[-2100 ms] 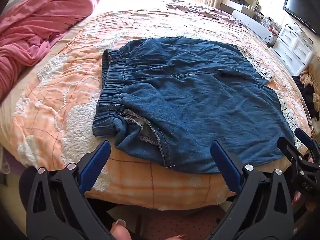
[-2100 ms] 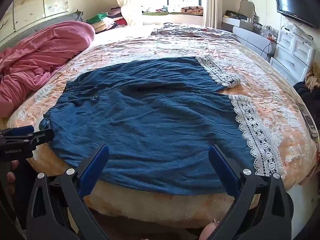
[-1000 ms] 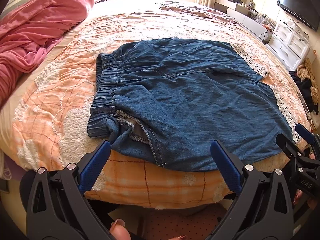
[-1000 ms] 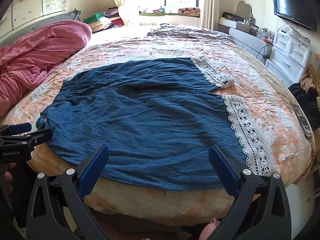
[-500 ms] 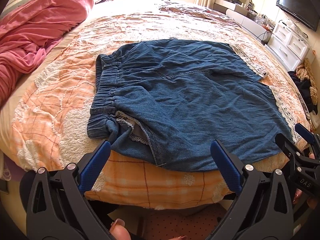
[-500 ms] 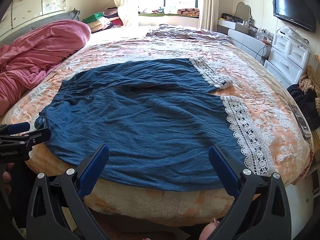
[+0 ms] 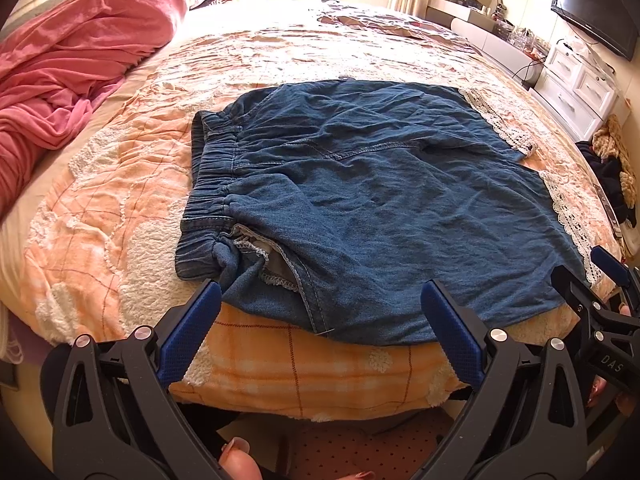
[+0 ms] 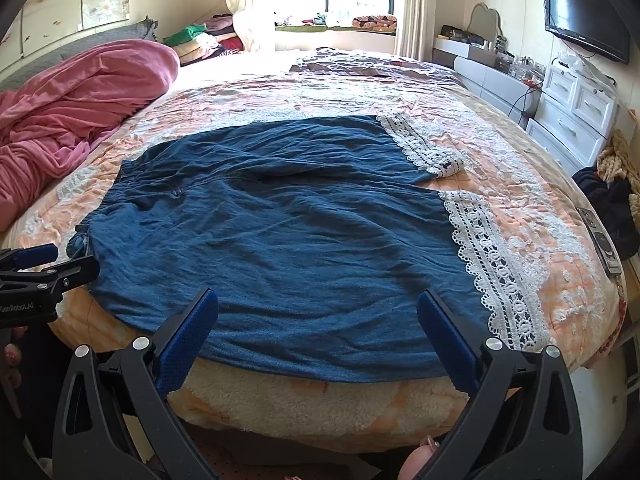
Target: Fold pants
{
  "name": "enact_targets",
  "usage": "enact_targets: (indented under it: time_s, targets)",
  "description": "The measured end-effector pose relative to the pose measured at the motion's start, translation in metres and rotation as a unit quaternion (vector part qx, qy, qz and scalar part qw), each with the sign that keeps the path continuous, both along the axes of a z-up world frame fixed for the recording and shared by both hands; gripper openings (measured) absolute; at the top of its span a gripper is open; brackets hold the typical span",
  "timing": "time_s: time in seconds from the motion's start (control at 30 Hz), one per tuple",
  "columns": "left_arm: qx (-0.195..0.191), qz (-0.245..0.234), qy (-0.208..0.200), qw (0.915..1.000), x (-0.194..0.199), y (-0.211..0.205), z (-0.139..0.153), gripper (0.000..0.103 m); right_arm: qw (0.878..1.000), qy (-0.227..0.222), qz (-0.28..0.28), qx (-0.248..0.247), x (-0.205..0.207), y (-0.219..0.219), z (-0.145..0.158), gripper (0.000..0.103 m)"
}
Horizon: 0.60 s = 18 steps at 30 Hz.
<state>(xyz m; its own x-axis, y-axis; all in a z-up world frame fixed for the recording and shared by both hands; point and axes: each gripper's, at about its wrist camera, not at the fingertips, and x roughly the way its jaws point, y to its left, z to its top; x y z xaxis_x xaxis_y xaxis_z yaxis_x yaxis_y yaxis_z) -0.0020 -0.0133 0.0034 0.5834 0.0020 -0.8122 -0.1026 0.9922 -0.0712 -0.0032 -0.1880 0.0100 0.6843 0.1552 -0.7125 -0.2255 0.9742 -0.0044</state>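
bed (image 7: 100, 216): we see pants (image 7: 380, 200) spread flat | left hand-held gripper (image 7: 320, 304) agape, empty | right hand-held gripper (image 8: 318, 312) agape, empty

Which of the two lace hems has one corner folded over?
The far leg's lace hem: its outer corner is flipped over, showing dark cloth. The near leg's lace hem lies flat along its whole length.

Both wrist cams near bed (image 7: 280, 372) edge, facing across
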Motion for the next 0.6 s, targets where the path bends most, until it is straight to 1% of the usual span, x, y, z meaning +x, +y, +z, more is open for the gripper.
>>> enact_targets:
  time_s: [0.33,0.5,0.6]
  targets:
    - [-0.001,-0.001,0.0,1.0,0.003,0.005,-0.002,0.094,1.0,0.005,0.007,0.006,0.007,0.006,0.0,0.099]
    - [-0.003,0.003,0.002,1.0,0.008,0.016,-0.004,0.094,1.0,0.009,0.016,0.015,0.016,0.011,0.001,0.099]
    - [-0.003,0.014,0.001,0.9999,0.016,0.032,-0.003,0.094,0.999,0.01,0.03,0.018,0.026,0.015,0.004,0.099]
